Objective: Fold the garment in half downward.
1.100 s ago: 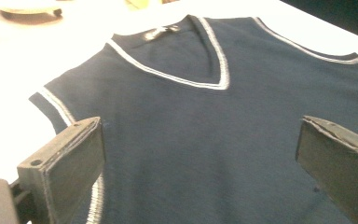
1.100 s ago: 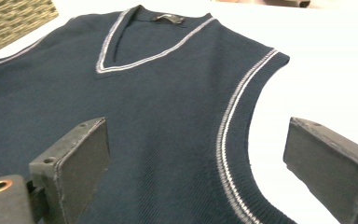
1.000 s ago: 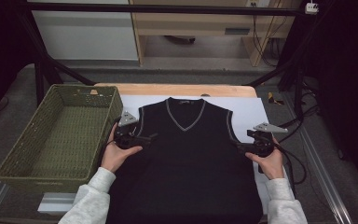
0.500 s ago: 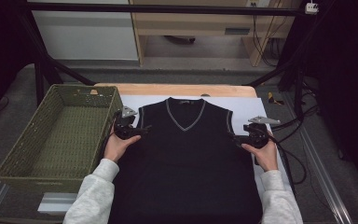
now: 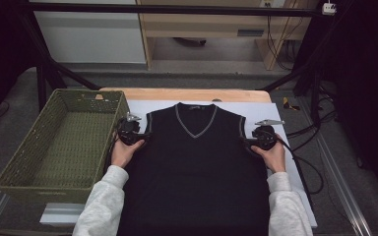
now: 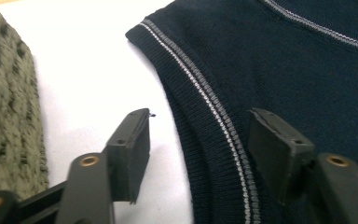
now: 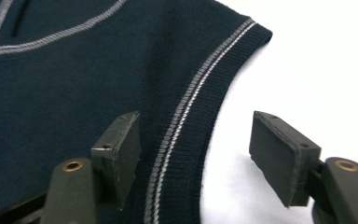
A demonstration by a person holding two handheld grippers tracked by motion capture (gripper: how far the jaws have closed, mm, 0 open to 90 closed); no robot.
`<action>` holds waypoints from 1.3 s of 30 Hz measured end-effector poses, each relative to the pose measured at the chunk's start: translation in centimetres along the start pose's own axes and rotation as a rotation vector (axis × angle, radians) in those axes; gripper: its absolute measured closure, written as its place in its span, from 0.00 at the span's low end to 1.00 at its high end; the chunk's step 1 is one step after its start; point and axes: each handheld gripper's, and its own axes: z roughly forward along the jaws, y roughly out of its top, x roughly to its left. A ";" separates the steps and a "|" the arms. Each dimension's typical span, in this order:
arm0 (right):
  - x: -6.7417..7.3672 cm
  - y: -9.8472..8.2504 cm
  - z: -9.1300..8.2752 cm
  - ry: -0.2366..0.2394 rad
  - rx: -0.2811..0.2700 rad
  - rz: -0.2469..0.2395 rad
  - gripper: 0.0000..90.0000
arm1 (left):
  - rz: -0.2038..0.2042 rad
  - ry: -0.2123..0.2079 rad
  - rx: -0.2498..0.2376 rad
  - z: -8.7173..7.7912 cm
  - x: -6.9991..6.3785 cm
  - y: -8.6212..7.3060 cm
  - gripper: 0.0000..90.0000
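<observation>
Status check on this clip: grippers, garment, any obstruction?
Left hand-held gripper open, straddling the armhole trim. Right hand-held gripper open, straddling the opposite armhole. Vest flat on the white sheet. Basket beside the left gripper, nothing blocking.

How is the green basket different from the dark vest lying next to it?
The basket is olive green and woven, while the vest is dark navy knit with grey stripes at its neck and armholes. The basket stands up with walls around a hollow middle; the vest lies spread flat. The basket sits off to the left by the left gripper; the vest lies between that and the right gripper. Both rest on the same table.
</observation>
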 end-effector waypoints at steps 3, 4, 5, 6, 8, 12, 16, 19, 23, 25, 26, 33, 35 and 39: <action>-0.1 -0.1 0.6 -0.003 0.011 -0.001 0.42 | 0.008 -0.013 0.003 0.3 -0.1 -0.1 0.48; -0.1 -0.1 0.7 -0.001 0.015 -0.001 0.45 | 0.013 -0.019 0.007 0.5 -0.1 -0.2 0.50; -0.1 -0.1 0.8 0.011 0.016 -0.005 0.46 | 0.016 -0.019 0.010 0.7 -0.1 -0.3 0.51; -0.1 -0.1 0.8 0.011 0.016 -0.008 0.48 | 0.012 -0.022 0.007 0.8 -0.1 -0.4 0.52; 0.0 0.0 0.9 0.020 0.025 -0.012 0.51 | 0.001 -0.027 -0.001 0.9 0.0 -0.4 0.54; 0.4 0.0 1.1 0.011 0.031 -0.039 0.56 | -0.004 -0.039 -0.001 0.9 0.1 -0.4 0.62; 0.7 0.2 1.0 0.011 0.046 -0.038 0.64 | -0.038 -0.040 0.004 0.8 0.3 -0.4 0.70; 1.0 0.4 1.0 0.002 0.069 -0.035 0.70 | -0.039 -0.046 0.012 0.8 0.2 -0.4 0.76; 1.3 0.6 1.0 0.007 0.088 -0.023 0.83 | -0.036 -0.052 0.025 0.7 -0.2 -0.3 0.86; 1.4 0.6 1.0 0.014 0.094 -0.005 0.86 | -0.028 -0.046 0.031 0.6 -0.4 -0.2 0.88; 1.4 0.6 1.0 0.016 0.094 -0.004 0.87 | -0.027 -0.046 0.033 0.6 -0.4 -0.2 0.88; 1.5 0.7 0.9 0.021 0.094 0.025 0.90 | -0.048 -0.049 0.026 0.4 -0.5 -0.1 0.91; 1.4 0.8 0.7 0.027 0.088 0.031 0.91 | -0.037 -0.042 0.015 0.0 -0.6 0.1 0.91; 1.3 1.1 -0.1 0.043 0.060 0.034 0.91 | -0.029 -0.035 -0.014 -1.2 -0.9 0.9 0.91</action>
